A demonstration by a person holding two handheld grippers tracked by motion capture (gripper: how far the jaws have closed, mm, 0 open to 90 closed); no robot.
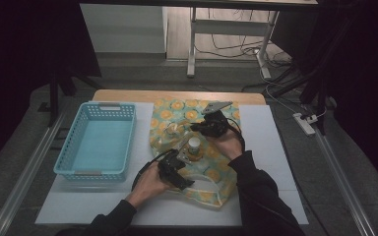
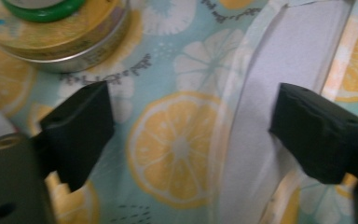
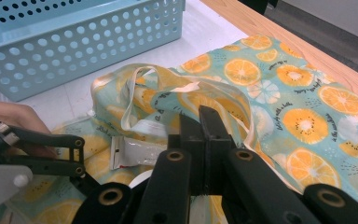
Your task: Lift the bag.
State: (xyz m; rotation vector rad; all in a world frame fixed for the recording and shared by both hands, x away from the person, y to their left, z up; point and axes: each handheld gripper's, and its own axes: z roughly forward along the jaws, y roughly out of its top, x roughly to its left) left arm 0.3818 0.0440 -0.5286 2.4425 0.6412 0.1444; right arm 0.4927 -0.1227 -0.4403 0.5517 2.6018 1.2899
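A tote bag (image 1: 177, 110) printed with citrus slices lies in the middle of the table. On it stands a round tin (image 2: 74, 42) with a green-lidded jar (image 2: 42, 9) on top; from above, the jar (image 1: 194, 145) is small with a pale cap. My left gripper (image 1: 177, 160) is beside the tin, open (image 2: 191, 116) over the bag's fabric (image 2: 177, 149), with a white handle strap (image 2: 256, 116) between the jaws. My right gripper (image 1: 202, 127) is shut (image 3: 200, 126) at the raised, bunched edge of the bag (image 3: 307, 116), apparently pinching the cloth. A silver sachet (image 3: 130, 151) lies by the bag's opening.
A light blue perforated basket (image 1: 109, 104) stands empty at the left of the white mat; its wall (image 3: 74, 42) also shows in the right gripper view. The wooden table edge (image 1: 177, 95) runs along the far side. White mat lies bare to the right of the bag.
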